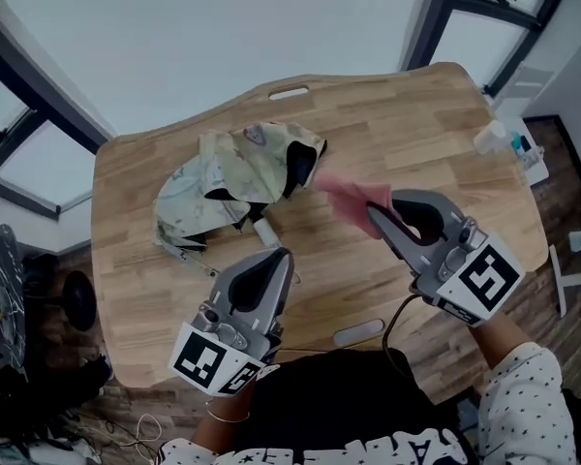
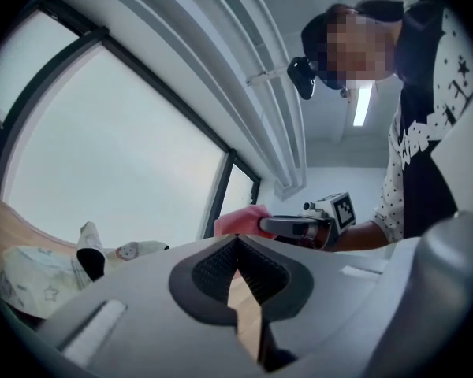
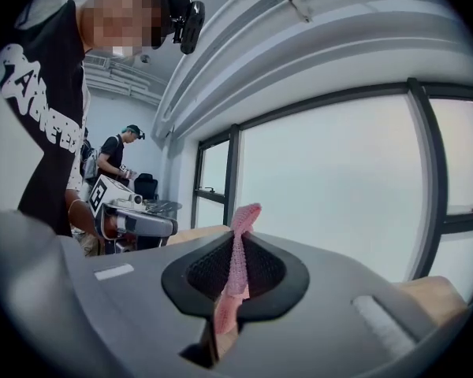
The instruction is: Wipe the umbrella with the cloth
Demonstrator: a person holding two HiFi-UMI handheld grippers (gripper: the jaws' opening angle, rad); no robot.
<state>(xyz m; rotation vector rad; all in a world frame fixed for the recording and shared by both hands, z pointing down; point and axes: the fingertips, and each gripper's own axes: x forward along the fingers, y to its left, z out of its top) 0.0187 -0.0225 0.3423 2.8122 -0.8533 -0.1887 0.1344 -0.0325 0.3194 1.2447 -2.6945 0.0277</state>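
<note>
While the right claw (image 1: pixel 376 217) clamps the cloth (image 1: pixel 347 199), the umbrella (image 1: pixel 234 184) lies just left of it, toward the table's (image 1: pixel 416 105) left edge | left claw (image 1: pixel 282 254): closed, empty, beside the umbrella's near end.

A collapsed pale umbrella (image 1: pixel 234 177) lies on the light wooden table (image 1: pixel 416 129).

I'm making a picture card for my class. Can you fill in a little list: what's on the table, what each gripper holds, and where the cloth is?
On top: a crumpled umbrella lies on the wooden table
Left: the left gripper is shut and holds nothing
Right: the right gripper is shut on the pink cloth
Cloth place: just right of the umbrella; whether they touch is unclear
</note>
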